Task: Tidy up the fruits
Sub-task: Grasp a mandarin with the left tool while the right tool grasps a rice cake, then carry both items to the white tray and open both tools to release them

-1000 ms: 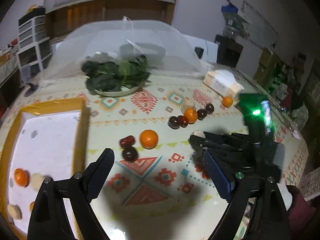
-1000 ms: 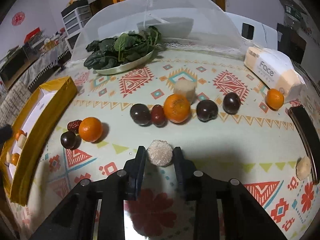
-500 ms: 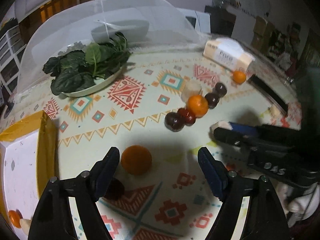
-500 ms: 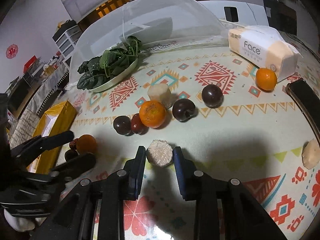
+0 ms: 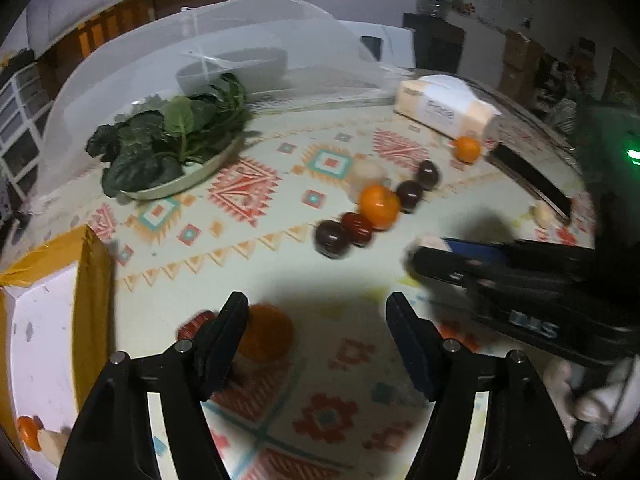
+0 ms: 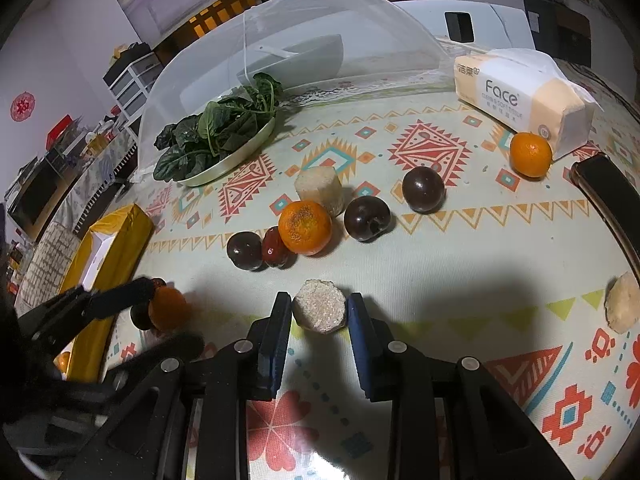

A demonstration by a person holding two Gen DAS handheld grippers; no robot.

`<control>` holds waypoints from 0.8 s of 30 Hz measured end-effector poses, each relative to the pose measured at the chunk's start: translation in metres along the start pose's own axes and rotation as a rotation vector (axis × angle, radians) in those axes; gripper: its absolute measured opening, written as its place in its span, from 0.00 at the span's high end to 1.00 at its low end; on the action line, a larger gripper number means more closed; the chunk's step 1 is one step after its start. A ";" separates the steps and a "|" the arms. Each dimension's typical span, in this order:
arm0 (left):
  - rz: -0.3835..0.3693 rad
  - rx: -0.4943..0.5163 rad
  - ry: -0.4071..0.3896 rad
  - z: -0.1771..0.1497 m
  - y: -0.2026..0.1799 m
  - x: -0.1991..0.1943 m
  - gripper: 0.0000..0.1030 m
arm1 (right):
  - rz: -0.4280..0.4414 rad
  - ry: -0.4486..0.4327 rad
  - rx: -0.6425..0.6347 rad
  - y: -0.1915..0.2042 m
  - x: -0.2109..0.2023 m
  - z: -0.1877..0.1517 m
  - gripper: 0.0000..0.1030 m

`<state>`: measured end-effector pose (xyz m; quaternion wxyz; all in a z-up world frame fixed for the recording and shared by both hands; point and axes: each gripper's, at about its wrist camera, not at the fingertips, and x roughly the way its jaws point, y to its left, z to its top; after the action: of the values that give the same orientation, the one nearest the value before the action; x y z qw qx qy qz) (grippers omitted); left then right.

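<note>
While my right gripper (image 6: 319,312) is clamped on a pale sugarcane chunk (image 6: 319,310) just above the table, my left gripper (image 5: 318,320) gapes wide, its left finger beside an orange (image 5: 264,338) near the yellow box (image 5: 94,276). Next, I judge, centre and close.

Cream tablecloth (image 6: 460,276) — red, orange, teal geometric motifs; orange tangerine (image 6: 305,227), dark-purple plums (image 6: 367,218), yellow-edged box (image 6: 116,240).
</note>
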<state>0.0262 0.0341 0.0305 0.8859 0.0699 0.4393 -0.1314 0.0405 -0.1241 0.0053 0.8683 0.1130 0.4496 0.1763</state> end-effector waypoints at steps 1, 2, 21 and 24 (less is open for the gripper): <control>0.019 0.005 0.004 0.001 0.003 0.003 0.31 | -0.001 0.000 -0.001 0.000 0.000 0.000 0.70; 0.033 0.011 0.009 0.001 0.004 0.005 0.31 | -0.001 0.000 -0.001 0.000 0.000 0.000 0.70; 0.050 -0.127 -0.040 -0.015 0.028 -0.034 0.73 | 0.025 -0.025 -0.019 0.004 -0.003 0.000 0.70; 0.031 -0.196 -0.085 -0.025 0.040 -0.063 0.73 | 0.087 -0.055 -0.009 0.004 -0.009 0.000 0.70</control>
<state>-0.0176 0.0890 0.0664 0.9084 -0.0160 0.4107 -0.0767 0.0352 -0.1239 0.0132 0.8724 0.1333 0.4193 0.2129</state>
